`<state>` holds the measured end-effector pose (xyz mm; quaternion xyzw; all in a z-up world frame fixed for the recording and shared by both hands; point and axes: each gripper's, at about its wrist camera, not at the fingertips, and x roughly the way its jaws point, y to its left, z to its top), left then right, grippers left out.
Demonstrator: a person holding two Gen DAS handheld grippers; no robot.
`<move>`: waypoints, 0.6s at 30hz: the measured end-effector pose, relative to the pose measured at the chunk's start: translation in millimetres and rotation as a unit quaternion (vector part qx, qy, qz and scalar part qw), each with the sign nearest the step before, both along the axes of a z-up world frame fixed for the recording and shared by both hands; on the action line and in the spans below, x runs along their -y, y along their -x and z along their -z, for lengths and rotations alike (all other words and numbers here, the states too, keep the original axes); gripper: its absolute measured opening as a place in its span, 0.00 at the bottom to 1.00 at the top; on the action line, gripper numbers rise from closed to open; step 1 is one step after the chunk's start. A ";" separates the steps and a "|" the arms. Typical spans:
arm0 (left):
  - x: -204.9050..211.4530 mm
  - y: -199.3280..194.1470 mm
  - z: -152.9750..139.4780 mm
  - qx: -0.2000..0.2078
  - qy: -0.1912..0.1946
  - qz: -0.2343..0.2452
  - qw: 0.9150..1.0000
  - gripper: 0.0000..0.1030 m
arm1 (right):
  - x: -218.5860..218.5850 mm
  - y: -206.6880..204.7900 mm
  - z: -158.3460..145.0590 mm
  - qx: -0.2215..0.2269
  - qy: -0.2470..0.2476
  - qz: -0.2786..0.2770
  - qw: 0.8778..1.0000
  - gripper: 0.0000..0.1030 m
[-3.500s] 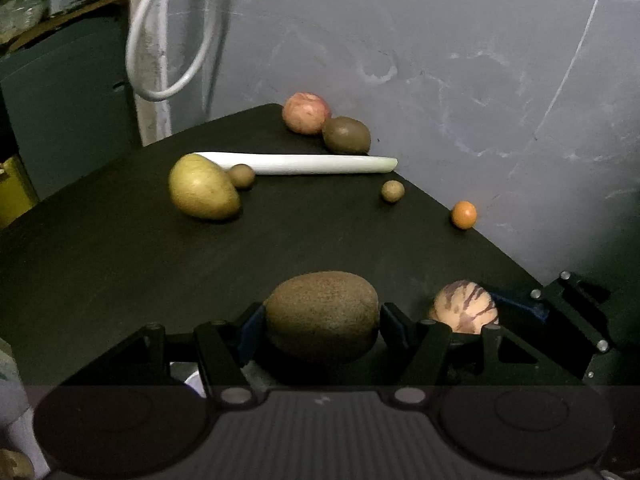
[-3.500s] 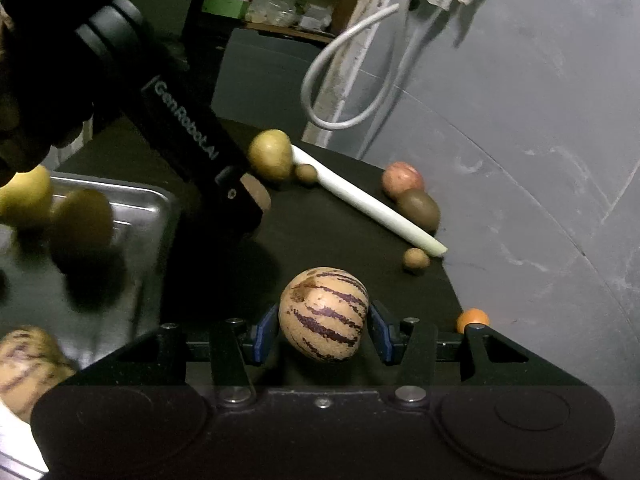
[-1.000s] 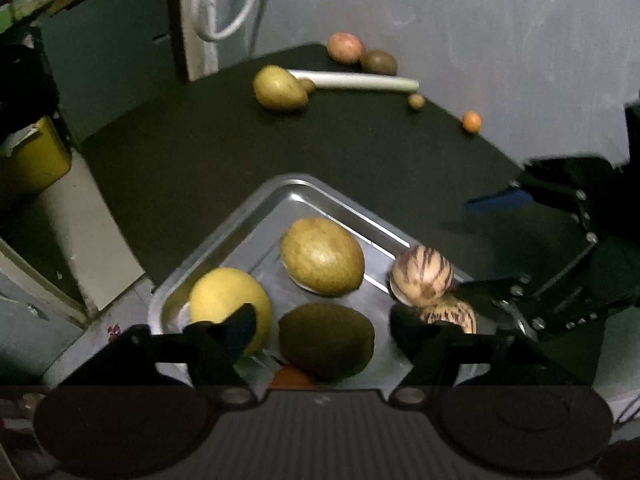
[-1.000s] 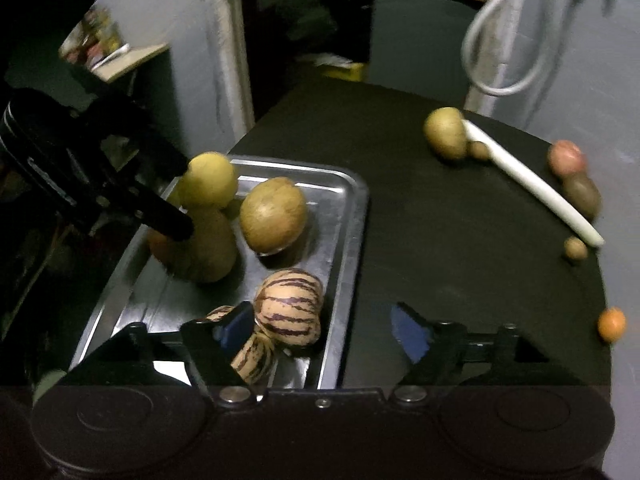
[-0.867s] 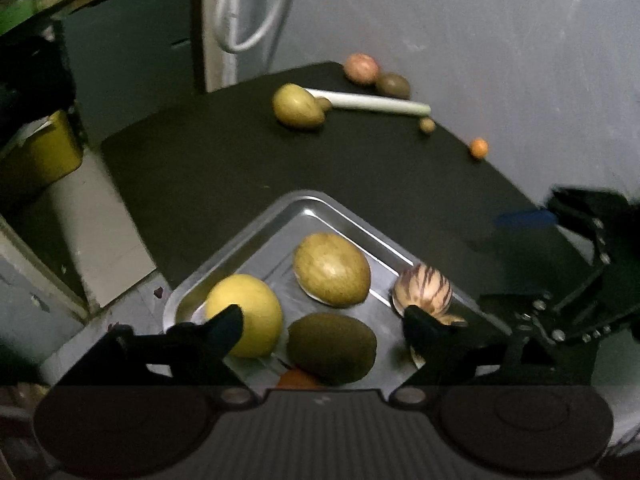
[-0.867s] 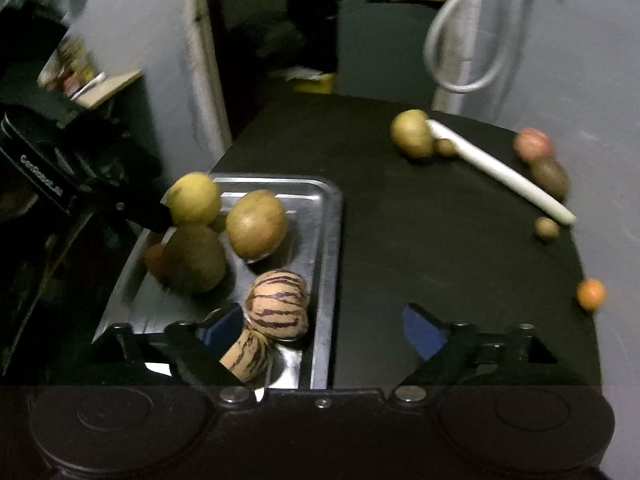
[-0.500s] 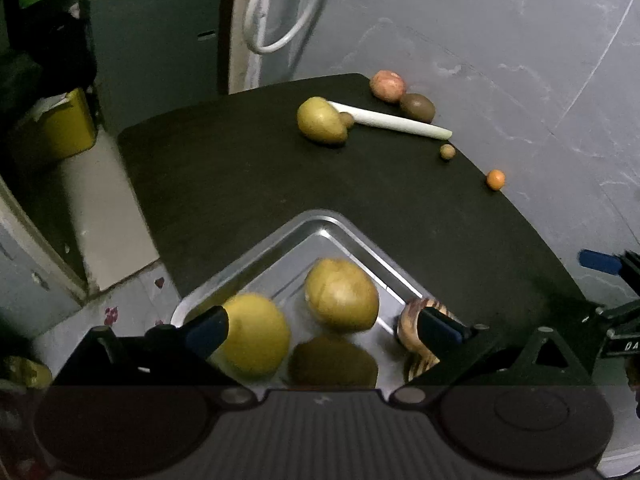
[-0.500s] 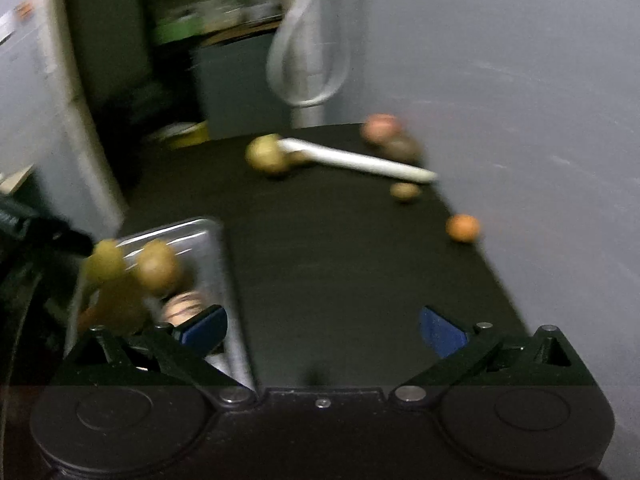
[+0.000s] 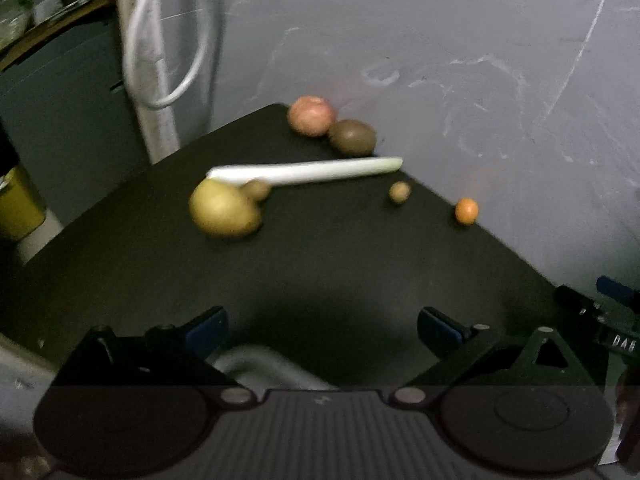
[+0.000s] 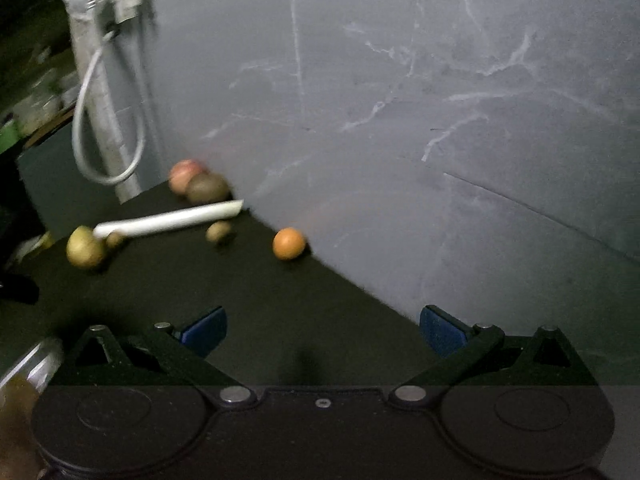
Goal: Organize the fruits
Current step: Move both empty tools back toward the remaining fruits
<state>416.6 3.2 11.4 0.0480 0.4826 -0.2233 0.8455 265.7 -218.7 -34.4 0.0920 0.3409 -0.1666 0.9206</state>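
Gaping wide with nothing between them, the jaws of the left gripper [image 9: 322,328] and the right gripper [image 10: 323,330] have just been opening over bare dark tabletop [image 9: 320,272]. Six fruits are lying in the upper middle of the left view: one yellow pear-like fruit [image 9: 223,210], one pink fruit [image 9: 311,115] touching one kiwi [image 9: 353,137], two small brown fruits [image 9: 399,192], one orange [image 9: 466,211] sitting near the table edge. One white stalk [image 9: 304,171] is lying among them. One tray corner [image 10: 30,360] is showing at lower left.
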 end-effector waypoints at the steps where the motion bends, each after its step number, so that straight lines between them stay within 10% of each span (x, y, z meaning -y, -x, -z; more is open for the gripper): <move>1: 10.7 -9.4 3.2 0.003 0.000 0.005 1.000 0.99 | 0.3 -8.3 3.8 0.003 -0.001 0.007 1.000 0.99; 18: 107.6 -83.3 68.7 0.012 0.003 0.049 0.999 0.99 | 10.2 -81.2 50.8 0.008 -0.003 0.024 1.000 0.99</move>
